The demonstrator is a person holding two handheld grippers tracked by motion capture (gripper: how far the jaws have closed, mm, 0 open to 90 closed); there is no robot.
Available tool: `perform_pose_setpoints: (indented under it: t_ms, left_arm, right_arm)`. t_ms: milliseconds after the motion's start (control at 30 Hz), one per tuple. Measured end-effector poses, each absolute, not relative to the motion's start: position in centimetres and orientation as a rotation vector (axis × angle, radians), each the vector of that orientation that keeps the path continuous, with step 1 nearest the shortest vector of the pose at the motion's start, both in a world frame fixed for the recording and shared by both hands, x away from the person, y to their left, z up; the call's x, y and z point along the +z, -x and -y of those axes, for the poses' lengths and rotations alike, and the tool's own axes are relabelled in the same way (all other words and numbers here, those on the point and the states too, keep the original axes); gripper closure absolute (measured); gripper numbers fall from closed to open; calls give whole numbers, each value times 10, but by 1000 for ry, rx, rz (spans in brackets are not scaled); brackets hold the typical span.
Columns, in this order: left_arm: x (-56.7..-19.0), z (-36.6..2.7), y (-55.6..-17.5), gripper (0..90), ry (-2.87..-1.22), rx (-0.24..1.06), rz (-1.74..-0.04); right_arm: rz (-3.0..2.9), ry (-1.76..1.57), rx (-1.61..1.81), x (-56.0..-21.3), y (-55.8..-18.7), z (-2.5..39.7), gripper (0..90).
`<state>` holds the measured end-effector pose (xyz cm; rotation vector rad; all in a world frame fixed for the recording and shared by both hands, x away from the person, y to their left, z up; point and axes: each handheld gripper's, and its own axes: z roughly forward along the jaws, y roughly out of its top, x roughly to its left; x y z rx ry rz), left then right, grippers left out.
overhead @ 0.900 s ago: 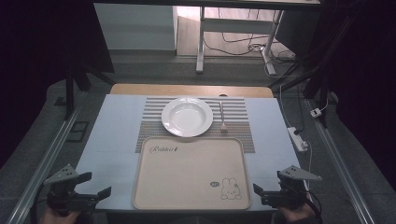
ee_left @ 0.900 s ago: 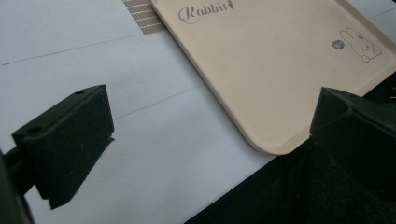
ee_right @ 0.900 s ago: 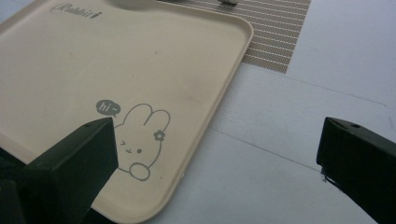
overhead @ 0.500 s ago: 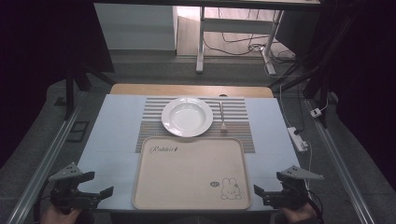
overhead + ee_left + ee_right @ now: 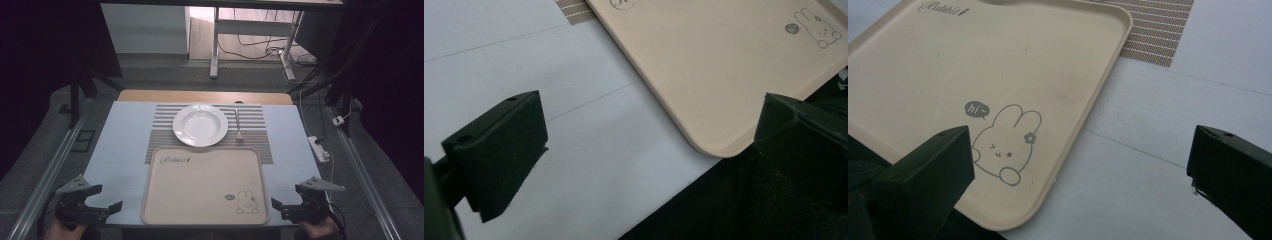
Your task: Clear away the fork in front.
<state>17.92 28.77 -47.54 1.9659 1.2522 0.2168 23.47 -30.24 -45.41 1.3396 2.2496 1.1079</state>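
A beige tray (image 5: 200, 185) with a rabbit drawing lies at the near middle of the table. It also shows in the left gripper view (image 5: 704, 65) and the right gripper view (image 5: 998, 65). Behind it a white plate (image 5: 200, 125) sits on a striped placemat (image 5: 162, 142), with a fork (image 5: 238, 126) just to its right. My left gripper (image 5: 112, 207) (image 5: 644, 135) is open, off the tray's near left corner. My right gripper (image 5: 277, 205) (image 5: 1083, 165) is open, off the tray's near right corner. Neither holds anything.
The pale blue table top (image 5: 125, 140) runs bare on both sides of the tray. A white power strip (image 5: 318, 149) lies on the floor to the right. Metal rails (image 5: 55, 170) flank the table, and desk legs (image 5: 215, 45) stand beyond it.
My left gripper has drifted slightly to the right along the near edge. The right gripper has barely moved. Both stay open.
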Motion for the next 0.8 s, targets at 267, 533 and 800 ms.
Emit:
perform_pose_setpoints:
  t_ms: [267,533,800]
  left_arm:
    - [-476,-287,-179,10,-1976,219,-1253]
    - [-475,-285,-179,10,-1991,226,-1255]
    - [-476,-285,-179,9,-1993,226,-1260]
  right_arm:
    - [-2251,-1318,1074,-453,-234,299,0]
    - [-2236,-1287,1079,-452,-236,297,0]
    - [-2252,-1257,1087,-451,-239,294,0]
